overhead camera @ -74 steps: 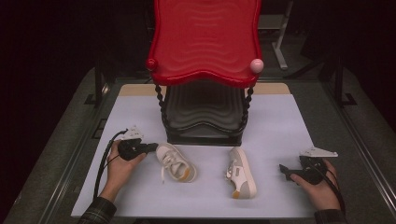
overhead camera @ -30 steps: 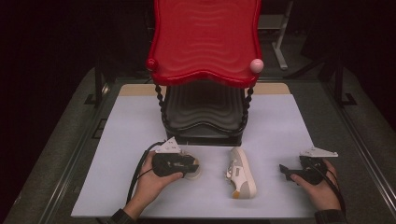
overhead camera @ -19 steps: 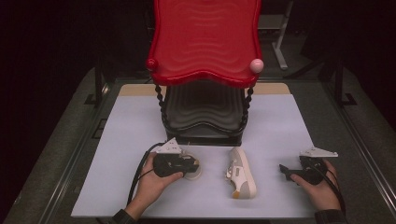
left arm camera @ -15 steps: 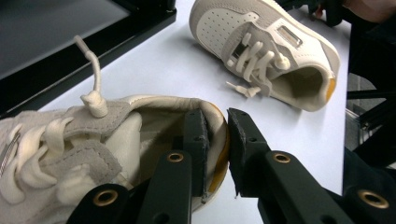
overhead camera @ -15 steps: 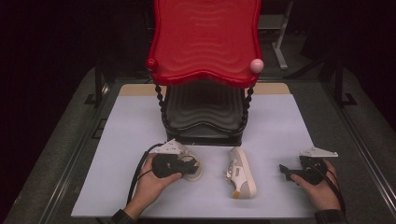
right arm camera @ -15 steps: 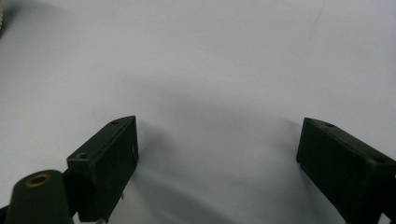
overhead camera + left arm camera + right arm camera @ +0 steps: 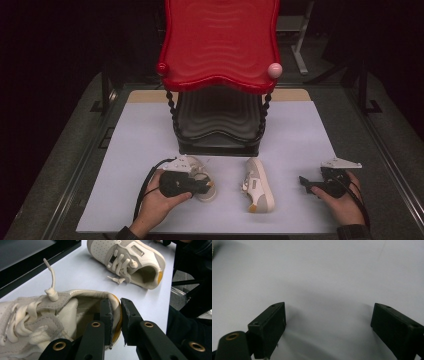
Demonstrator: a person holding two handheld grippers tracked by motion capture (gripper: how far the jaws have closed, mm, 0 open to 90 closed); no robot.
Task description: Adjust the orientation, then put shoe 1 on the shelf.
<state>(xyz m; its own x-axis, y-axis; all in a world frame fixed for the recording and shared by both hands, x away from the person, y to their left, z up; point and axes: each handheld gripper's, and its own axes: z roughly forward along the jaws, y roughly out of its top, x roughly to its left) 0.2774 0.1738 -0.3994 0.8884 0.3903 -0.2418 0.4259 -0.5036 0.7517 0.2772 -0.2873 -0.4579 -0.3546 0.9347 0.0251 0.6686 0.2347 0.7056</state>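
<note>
Grasp step: left tool [image 7: 115,306], jaws just closing, pinches the heel collar of the near shoe [image 7: 50,315] lying on the surface [image 7: 300,125] before the rack [image 7: 218,120] (right tool [image 7: 328,322] idle, open); lifting comes next.

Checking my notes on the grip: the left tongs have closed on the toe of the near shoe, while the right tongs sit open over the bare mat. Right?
Not the toe. The left gripper view shows the left tongs pinching the heel rim of the near shoe. The right tongs do sit open over the mat.

Cream shoes [image 7: 258,186] with mustard heels, red wavy-ribbed tray [image 7: 220,42], pale lilac mat [image 7: 145,135].
</note>
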